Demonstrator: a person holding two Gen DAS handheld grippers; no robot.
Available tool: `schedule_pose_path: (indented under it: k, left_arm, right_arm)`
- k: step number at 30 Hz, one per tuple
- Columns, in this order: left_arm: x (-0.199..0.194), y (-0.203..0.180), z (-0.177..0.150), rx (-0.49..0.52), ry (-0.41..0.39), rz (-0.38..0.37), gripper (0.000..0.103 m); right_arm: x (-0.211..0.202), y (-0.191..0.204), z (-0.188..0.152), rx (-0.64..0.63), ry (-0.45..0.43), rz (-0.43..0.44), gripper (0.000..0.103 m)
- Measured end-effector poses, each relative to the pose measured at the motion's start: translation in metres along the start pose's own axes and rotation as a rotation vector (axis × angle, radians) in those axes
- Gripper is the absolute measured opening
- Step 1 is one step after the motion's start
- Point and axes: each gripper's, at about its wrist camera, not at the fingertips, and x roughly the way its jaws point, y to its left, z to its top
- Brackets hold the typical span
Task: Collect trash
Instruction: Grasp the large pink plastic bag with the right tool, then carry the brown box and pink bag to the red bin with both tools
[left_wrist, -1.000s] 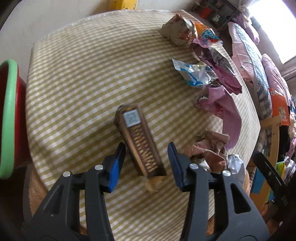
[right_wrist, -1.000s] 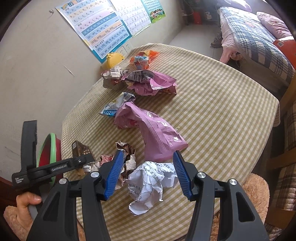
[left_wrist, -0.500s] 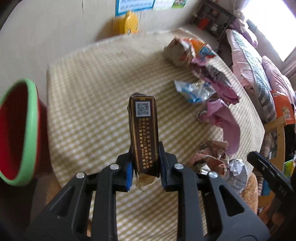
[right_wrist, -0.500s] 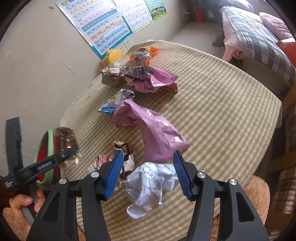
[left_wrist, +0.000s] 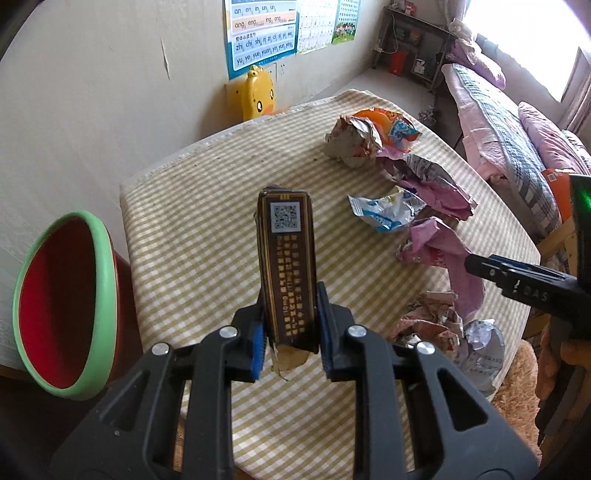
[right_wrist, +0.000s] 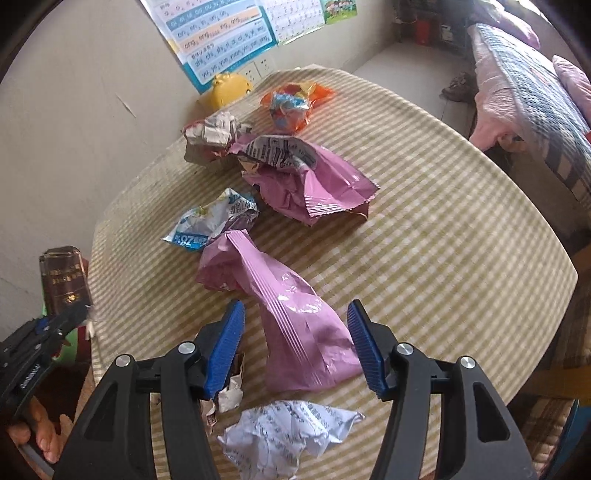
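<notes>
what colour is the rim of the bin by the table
Light green rim on a red bin, clearest in the left wrist view.

wrappers on table, bucket left of table; duck behind it

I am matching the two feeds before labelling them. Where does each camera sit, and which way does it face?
Left wrist: on the left tongs, looking down along them over the checked table toward the wall; they grip a brown box beside the red bin; the right tongs' tip enters at right.
Right wrist: on the right tongs, open above a pink bag, facing the wall poster; a hand shows lower left.
Shared: the box, pink bag, blue wrapper, yellow duck.
</notes>
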Motion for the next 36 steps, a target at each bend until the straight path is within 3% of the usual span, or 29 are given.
schedule_pose_path:
  k: [12,15,20,36]
  left_arm:
    - [0.001,0.001,-0.001,-0.003,0.002,0.001,0.022]
    - [0.001,0.001,0.000,-0.002,-0.001,0.004,0.022]
    - [0.001,0.000,0.000,0.001,-0.002,0.006,0.022]
    - [-0.022,-0.005,0.005,0.034,-0.082,0.036,0.022]
  right_arm:
    - [0.017,-0.001,-0.002,-0.010,0.022,-0.025,0.056]
    - [0.020,0.000,-0.001,-0.018,0.026,-0.019,0.042]
    - [0.015,0.003,-0.003,-0.020,0.010,-0.001,0.033]
    - [-0.077,0.017,-0.018,0.053,-0.238,0.015,0.031]
